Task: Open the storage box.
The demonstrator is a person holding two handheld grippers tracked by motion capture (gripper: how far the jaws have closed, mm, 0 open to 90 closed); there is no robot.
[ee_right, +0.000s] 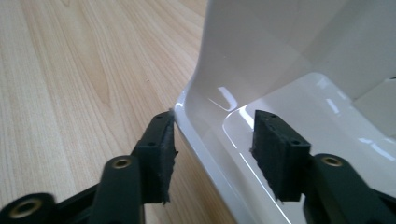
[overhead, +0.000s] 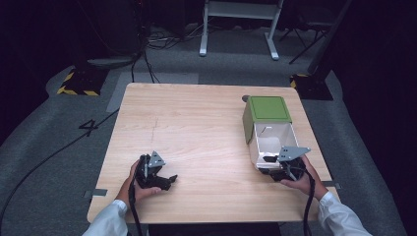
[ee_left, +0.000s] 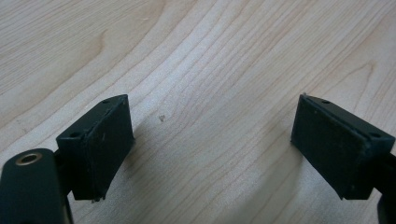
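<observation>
Near us, we see the left gripper (overhead: 156, 178) low over the bare wooden tabletop (overhead: 196, 132), its fingers (ee_left: 100, 144) wide apart with nothing between. The right gripper (ee_right: 212, 156) has fingers spread on both sides of the rim of the white bin (overhead: 273, 140) lying on its side; its green lid (overhead: 268, 109) is farther

Pale wood-grain table (overhead: 196, 128). Glossy white bin (overhead: 270, 140) with green lid (overhead: 268, 109) at right of frame. Black grippers (overhead: 164, 182) (overhead: 275, 172), grey plates. Yellow-black hazard stripes (overhead: 76, 90) upper left. White sleeves (overhead: 105, 223).
</observation>
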